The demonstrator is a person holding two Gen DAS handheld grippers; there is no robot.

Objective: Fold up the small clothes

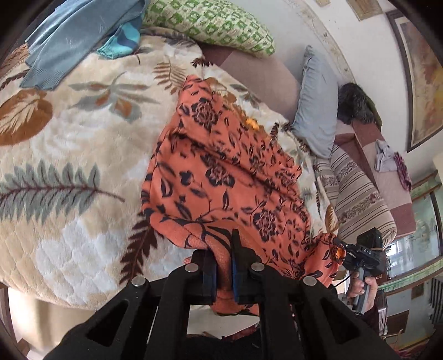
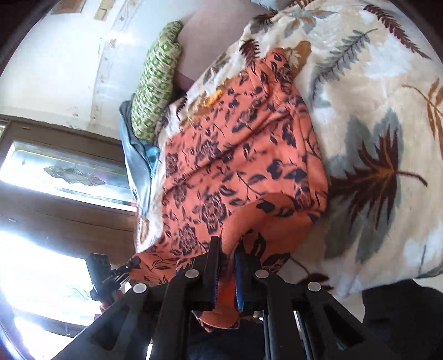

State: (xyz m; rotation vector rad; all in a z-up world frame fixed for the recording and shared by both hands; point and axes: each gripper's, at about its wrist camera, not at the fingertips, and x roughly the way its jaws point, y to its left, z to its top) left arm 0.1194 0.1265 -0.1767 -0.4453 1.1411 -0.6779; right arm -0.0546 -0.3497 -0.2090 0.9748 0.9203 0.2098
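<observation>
An orange garment with a dark floral print (image 1: 227, 171) stretches over the leaf-patterned blanket (image 1: 69, 155). My left gripper (image 1: 223, 249) is shut on its near edge, a fold of cloth pinched between the blue pads. At the lower right of the left wrist view, my right gripper (image 1: 339, 247) grips the other near corner, with a hand (image 1: 360, 288) on its handle. In the right wrist view the same garment (image 2: 238, 166) lies on the blanket (image 2: 373, 124), and my right gripper (image 2: 227, 250) is shut on its hem. My left gripper (image 2: 133, 261) holds the far corner at lower left.
Blue clothes (image 1: 77, 36) lie at the blanket's far left, beside a green patterned pillow (image 1: 210, 25). A grey cushion (image 1: 315, 105) and a striped bolster (image 1: 357, 193) rest on the sofa to the right. A bright window (image 2: 55, 177) fills the left of the right wrist view.
</observation>
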